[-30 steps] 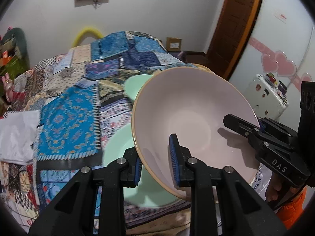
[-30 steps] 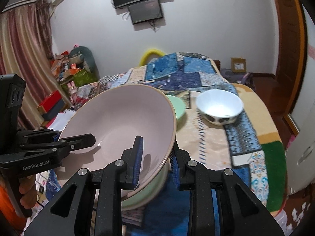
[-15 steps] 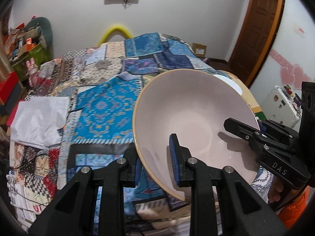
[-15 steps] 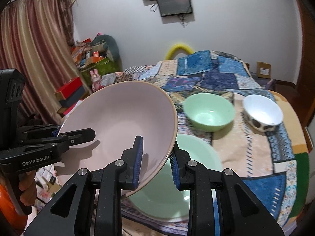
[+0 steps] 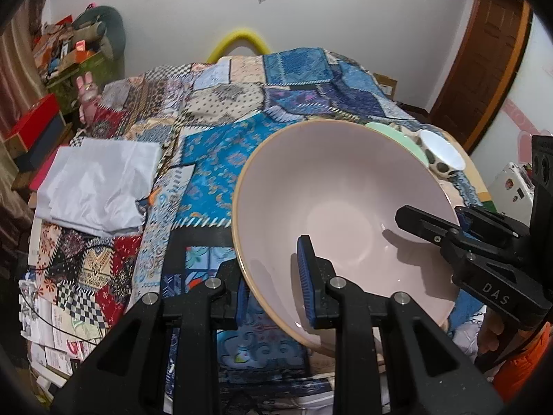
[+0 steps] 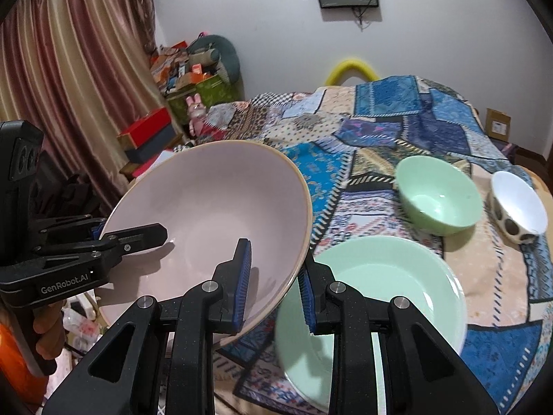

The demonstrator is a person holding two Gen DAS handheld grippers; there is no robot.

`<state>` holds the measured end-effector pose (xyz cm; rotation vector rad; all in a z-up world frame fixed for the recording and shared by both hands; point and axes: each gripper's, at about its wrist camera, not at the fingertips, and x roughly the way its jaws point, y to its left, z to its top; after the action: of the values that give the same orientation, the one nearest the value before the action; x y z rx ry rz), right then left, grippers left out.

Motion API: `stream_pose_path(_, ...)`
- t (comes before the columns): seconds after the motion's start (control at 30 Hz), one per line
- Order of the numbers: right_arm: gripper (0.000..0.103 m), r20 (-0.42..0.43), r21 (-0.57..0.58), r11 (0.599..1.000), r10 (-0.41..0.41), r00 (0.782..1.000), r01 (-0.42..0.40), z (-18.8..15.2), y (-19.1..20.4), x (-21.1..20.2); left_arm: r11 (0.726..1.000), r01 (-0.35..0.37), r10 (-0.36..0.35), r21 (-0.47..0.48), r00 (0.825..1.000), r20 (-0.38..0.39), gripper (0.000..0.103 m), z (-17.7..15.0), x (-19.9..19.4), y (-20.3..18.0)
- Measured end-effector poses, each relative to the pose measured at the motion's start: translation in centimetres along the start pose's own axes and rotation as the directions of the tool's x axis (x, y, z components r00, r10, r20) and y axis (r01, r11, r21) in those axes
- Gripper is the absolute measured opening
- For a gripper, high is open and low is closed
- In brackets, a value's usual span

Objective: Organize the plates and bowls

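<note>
A large pink bowl (image 5: 342, 207) with a tan rim is held in the air by both grippers, tilted. My left gripper (image 5: 274, 278) is shut on its near rim; it also shows in the right wrist view (image 6: 131, 238). My right gripper (image 6: 274, 288) is shut on the opposite rim and shows in the left wrist view (image 5: 428, 224). The pink bowl (image 6: 211, 214) hangs left of a wide mint green plate (image 6: 383, 276) on the quilt. A smaller green bowl (image 6: 437, 204) and a white spotted bowl (image 6: 518, 209) stand behind the plate.
A patchwork quilt (image 5: 214, 145) covers the surface. Folded white cloth (image 5: 100, 183) lies at its left side. Boxes and clutter (image 6: 186, 72) stand by the curtain (image 6: 69, 69) at far left. A wooden door (image 5: 484, 69) is at the right.
Both grippers carried the pink bowl leftward, off the green plate it hung over. The plate and the two small bowls now lie to its right.
</note>
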<state>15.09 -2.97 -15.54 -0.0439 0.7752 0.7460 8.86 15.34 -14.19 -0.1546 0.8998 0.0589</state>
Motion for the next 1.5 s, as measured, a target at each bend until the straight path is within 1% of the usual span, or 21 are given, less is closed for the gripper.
stream_pose_path(0.37, 0.024, -0.100, -0.017, 0.999, 0.026, 0.995, -0.028, -0.2, 1.3, 4.6, 0.998, -0.012, 0.007, -0.060, 0.997, -0.080, 0.025, -1.1, 3.4, 4.1)
stream_pose_path(0.63, 0.024, -0.166, -0.019, 0.999, 0.030, 0.986, -0.033, -0.9, 1.8, 7.4, 0.997, -0.020, 0.011, -0.070, 0.991, -0.131, 0.025, -1.6, 5.8, 5.3)
stream_pose_path(0.9, 0.024, -0.212, -0.021, 1.000, 0.019, 0.977, -0.024, -1.2, 1.6, 9.0, 0.997, -0.016, 0.002, -0.081, 0.985, -0.174, 0.025, -2.3, 8.0, 6.0)
stream_pose_path(1.13, 0.024, -0.241, -0.032, 0.999, -0.003, 0.970, -0.005, -1.6, 1.4, 9.9, 0.997, -0.021, 0.007, -0.075, 0.984, -0.179, 0.025, -2.4, 8.9, 6.0)
stream_pose_path(1.27, 0.024, -0.254, -0.024, 1.000, 0.000, 0.967, -0.007, -1.6, 1.2, 10.2, 0.996, -0.017, 0.001, -0.084, 0.983, -0.181, 0.025, -2.4, 9.3, 6.2)
stream_pose_path(1.5, 0.026, -0.259, -0.020, 1.000, 0.010, 0.966, -0.016, -1.7, 1.0, 10.1, 0.997, -0.029, 0.015, -0.074, 0.984, -0.180, 0.025, -2.5, 9.3, 6.1)
